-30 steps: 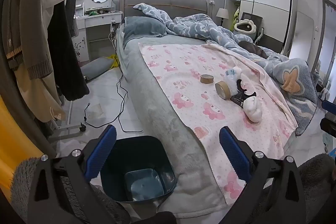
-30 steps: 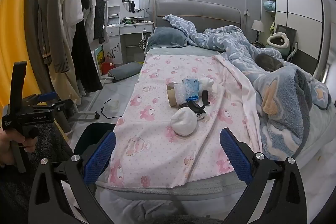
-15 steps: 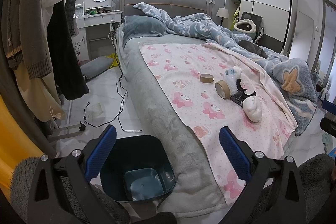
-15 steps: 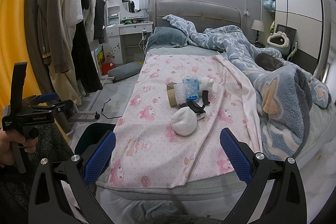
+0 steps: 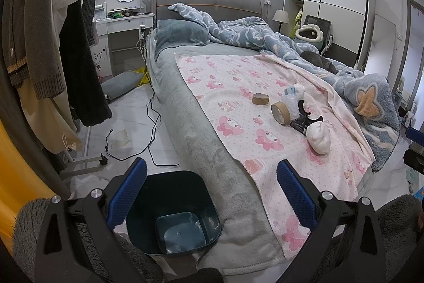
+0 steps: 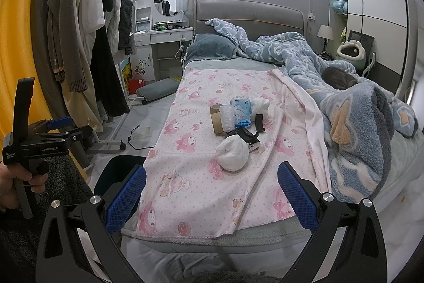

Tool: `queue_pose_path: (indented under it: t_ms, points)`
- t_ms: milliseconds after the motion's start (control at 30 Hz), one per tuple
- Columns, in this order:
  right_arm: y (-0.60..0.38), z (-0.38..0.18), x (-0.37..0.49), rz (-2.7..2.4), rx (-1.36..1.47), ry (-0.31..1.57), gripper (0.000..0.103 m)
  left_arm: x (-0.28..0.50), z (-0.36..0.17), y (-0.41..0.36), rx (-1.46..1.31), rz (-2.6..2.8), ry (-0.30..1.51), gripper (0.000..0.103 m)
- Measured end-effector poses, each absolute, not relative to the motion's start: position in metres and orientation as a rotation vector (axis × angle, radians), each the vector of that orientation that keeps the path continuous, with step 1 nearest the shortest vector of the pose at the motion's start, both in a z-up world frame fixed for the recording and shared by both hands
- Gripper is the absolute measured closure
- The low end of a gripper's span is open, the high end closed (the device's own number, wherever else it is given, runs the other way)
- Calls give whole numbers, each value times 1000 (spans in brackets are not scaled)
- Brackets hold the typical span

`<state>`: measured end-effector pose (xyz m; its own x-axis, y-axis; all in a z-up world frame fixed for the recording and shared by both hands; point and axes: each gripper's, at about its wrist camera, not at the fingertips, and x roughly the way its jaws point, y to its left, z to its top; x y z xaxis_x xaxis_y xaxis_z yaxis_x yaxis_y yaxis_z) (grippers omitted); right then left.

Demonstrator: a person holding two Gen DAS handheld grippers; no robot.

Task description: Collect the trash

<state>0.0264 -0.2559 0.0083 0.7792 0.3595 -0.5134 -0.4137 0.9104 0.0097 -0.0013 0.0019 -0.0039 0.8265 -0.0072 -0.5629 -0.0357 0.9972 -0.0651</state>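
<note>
Trash lies in a cluster on the pink patterned sheet (image 6: 201,171) of the bed: a white crumpled wad (image 6: 232,154) (image 5: 318,137), two cardboard tape rolls (image 5: 280,112) (image 5: 260,99), a blue tissue pack (image 6: 240,112), bubble wrap (image 6: 228,117) and black plastic pieces (image 6: 247,135). A dark teal bin (image 5: 172,211) stands on the floor beside the bed, under my left gripper (image 5: 210,194), which is open and holds nothing. My right gripper (image 6: 211,196) is open at the foot of the bed, short of the white wad. In the right wrist view a hand holds the left gripper (image 6: 59,127) at the left edge.
A rumpled blue duvet (image 6: 344,97) covers the bed's right side, with a grey cat (image 6: 339,77) lying in it. Clothes hang on a rack (image 6: 87,44) at the left. A black cable (image 5: 148,123) trails over the floor by the dressing table (image 5: 124,25).
Both views are almost unchanged; the left wrist camera has drifted very slightly. Both grippers have stayed open.
</note>
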Motion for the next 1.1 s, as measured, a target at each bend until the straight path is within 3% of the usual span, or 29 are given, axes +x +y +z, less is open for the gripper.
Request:
queue_pose_path:
  t_ms: [1100]
  points:
    - [-254,8,27,419,-107,533,3,1,-4,-3,-78,12,601,3]
